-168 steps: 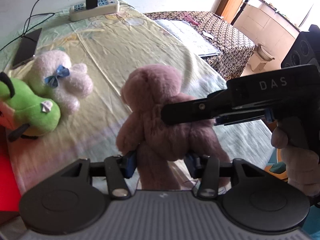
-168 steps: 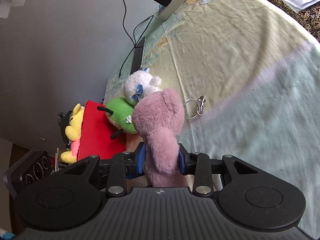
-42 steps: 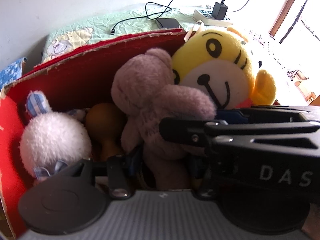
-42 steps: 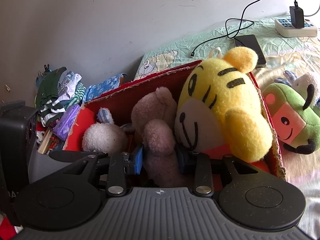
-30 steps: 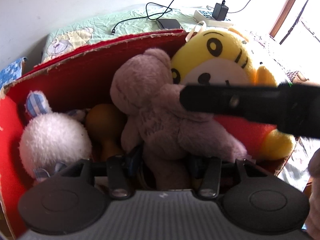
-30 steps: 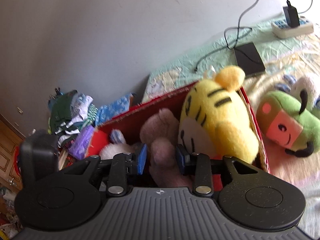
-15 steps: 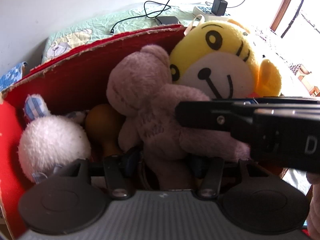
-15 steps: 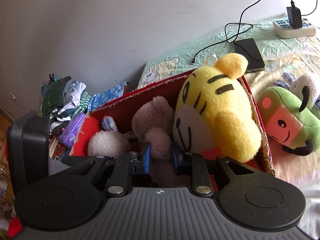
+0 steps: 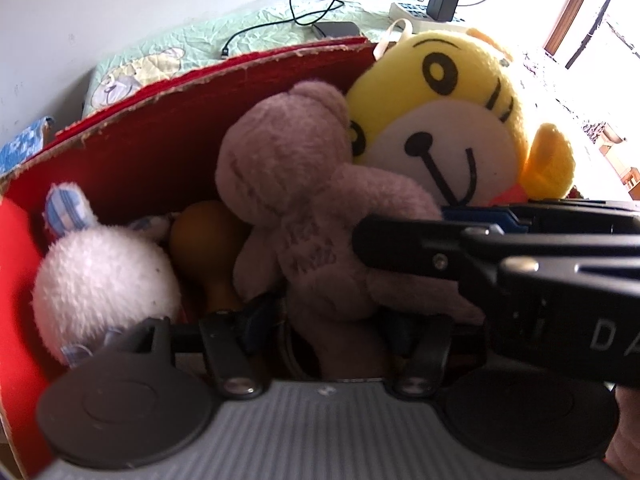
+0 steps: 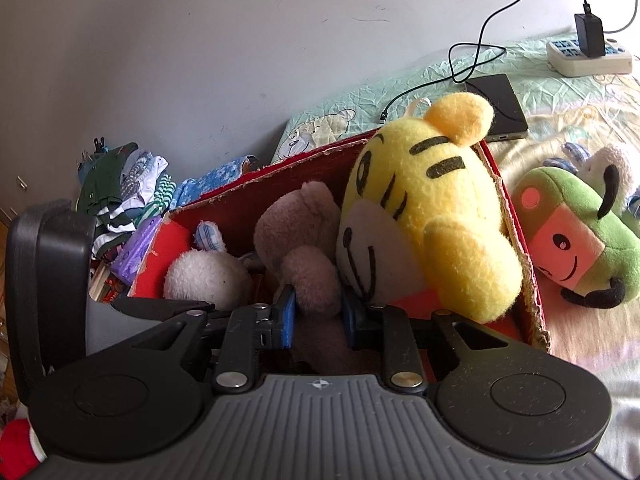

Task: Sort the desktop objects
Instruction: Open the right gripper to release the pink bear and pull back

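Both grippers are pinching the mauve teddy bear [image 9: 304, 216] inside the red cardboard box [image 9: 160, 132]: the right gripper [image 10: 318, 314] is closing its jaws on one plush arm, and the left gripper [image 9: 326, 320] is squeezing the lower body with jaws narrowed around it. The bear is sitting wedged between the yellow tiger plush [image 10: 424, 216] and the white fluffy toy [image 9: 100, 280], with an orange-brown object [image 9: 208, 240] behind it. The crowding is creating the main risk: if the jaws are opening while the bear is still propped upright, it may be springing back up or tipping over the rim. Pulling either gripper out without opening fully could be dragging the soft fabric along, and the tiger, already leaning over the box's edge, could be getting nudged out onto the bed [image 10: 560, 128], beside the green plush [image 10: 580, 240]
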A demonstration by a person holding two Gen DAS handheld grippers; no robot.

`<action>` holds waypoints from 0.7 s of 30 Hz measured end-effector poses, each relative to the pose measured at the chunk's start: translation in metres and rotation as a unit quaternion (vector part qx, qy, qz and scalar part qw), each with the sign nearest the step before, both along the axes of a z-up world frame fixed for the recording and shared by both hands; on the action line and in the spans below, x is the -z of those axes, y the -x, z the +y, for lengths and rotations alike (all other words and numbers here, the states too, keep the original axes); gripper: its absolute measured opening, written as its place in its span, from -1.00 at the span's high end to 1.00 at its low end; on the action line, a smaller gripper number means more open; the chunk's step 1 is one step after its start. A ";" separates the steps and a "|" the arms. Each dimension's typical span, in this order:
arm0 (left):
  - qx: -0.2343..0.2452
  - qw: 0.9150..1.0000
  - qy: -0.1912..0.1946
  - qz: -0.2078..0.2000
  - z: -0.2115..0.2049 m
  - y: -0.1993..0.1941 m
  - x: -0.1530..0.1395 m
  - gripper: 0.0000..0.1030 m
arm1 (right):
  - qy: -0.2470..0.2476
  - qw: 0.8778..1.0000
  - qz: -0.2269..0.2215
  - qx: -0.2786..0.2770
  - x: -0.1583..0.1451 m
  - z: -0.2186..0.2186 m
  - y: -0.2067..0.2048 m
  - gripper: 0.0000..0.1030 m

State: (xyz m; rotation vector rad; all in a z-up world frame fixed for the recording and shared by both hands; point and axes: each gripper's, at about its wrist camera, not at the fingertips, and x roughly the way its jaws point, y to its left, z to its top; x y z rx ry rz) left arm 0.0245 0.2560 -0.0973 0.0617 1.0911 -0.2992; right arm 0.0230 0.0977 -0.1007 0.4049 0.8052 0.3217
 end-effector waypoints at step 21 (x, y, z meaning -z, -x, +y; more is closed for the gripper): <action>-0.012 1.000 -0.014 0.002 0.000 0.003 0.000 -0.33 | -0.008 1.000 -0.017 -0.013 0.006 -0.004 0.003 0.55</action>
